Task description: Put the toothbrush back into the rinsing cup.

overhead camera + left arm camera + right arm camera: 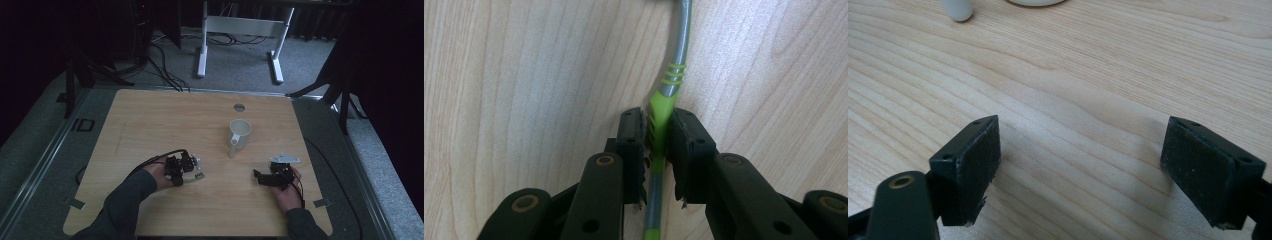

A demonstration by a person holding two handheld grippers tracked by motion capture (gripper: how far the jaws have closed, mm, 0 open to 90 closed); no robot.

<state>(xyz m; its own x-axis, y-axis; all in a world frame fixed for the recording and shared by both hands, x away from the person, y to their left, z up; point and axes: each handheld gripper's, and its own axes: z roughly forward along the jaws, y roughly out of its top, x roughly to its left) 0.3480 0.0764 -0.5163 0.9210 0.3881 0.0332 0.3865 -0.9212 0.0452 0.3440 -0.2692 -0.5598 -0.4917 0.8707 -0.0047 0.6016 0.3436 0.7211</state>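
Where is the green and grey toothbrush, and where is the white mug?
toothbrush [662, 102]: left gripper view, on its green grip section between the black pads.
white mug [240, 131]: high view, on its side wall below the rim.

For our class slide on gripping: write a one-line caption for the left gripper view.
Left gripper shut on a green-and-grey toothbrush handle lying on the wooden table.

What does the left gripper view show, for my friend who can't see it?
The left hand-held gripper has its two black jaws closed on a thin green and grey toothbrush handle lying on a light wooden table.
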